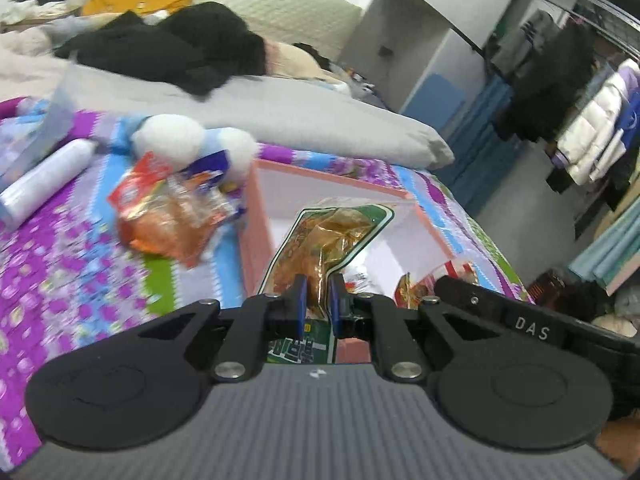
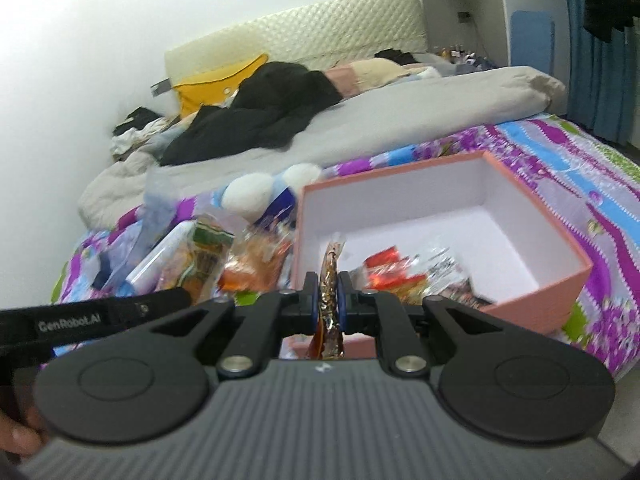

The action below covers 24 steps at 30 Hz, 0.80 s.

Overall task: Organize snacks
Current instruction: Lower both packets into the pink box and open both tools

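1. Step in hand: both tools carry a snack toward the pink box [image 2: 536, 280] that sits open on the bed's patterned bedspread [image 1: 80, 280]. I judge this as the carry-and-drop stage of sorting, with some snacks already in the box and more still outside it.

2. The left tool [image 1: 319, 300] is clamped on a green-edged packet [image 1: 332, 236] with a clear window showing orange-brown contents. The packet stands up from between the blue pads and rises in front of the box's white interior.

3. The right tool [image 2: 328, 294] is clamped on a thin crinkled wrapper [image 2: 331, 264], golden-brown and seen edge-on, held over the near wall of the box.

4. Inside the box, near its front corner, lie several wrapped snacks [image 2: 404, 274], red, orange and clear; the rest of the floor is bare white.

5. Loose snacks [image 1: 172, 212] remain piled on the bedspread just beside the box's left wall, next to a white-and-blue plush toy [image 1: 188, 144] and a white bottle [image 1: 48, 180].

6. Next move, as I judge it: bring each packet clear over the rim, above the bare part of the floor, then part the pads so it falls flat. The tall green-edged packet could catch on the rim or tip outward if released too near the wall.

7. Both wrappers look light and crinkly, so they may cling to a pad on release.
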Available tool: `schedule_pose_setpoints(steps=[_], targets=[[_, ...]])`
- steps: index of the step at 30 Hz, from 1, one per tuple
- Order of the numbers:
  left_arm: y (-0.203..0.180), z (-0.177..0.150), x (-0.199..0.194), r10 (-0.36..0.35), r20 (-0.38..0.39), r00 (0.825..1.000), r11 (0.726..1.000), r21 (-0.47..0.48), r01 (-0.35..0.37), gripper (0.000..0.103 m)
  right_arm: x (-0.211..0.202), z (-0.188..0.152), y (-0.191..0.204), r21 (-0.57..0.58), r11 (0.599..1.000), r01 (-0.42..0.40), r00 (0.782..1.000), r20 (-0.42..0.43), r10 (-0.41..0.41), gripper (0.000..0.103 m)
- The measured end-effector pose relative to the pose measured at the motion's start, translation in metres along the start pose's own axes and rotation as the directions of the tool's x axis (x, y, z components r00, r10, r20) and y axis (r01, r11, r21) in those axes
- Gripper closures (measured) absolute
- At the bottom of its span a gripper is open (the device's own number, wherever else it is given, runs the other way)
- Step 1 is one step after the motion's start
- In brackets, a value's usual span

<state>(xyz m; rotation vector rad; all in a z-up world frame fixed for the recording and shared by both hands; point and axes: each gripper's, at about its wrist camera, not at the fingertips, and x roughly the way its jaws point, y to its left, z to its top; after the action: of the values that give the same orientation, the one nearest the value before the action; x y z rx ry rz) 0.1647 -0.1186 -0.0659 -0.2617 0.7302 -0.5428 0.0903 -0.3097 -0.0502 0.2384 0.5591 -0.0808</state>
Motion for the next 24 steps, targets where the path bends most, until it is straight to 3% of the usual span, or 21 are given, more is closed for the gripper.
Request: schedule_pose_setpoints(steps=[11,24], targets=[[-0.029,0.044,0.109,-0.044,-0.104,0.994,0.998,0.045,0.049,0.089,0.061,0.035,-0.053,0.032,0.997,0.065,0.997,-0.043,-0.064,0.09],[-0.024,0.054,0.199,-0.04,-0.201,0.979,0.997,0.061,0.054,0.088,0.14,0.023,-0.096,0.092,0.99,0.107,0.98,-0.178,-0.09,0.088]])
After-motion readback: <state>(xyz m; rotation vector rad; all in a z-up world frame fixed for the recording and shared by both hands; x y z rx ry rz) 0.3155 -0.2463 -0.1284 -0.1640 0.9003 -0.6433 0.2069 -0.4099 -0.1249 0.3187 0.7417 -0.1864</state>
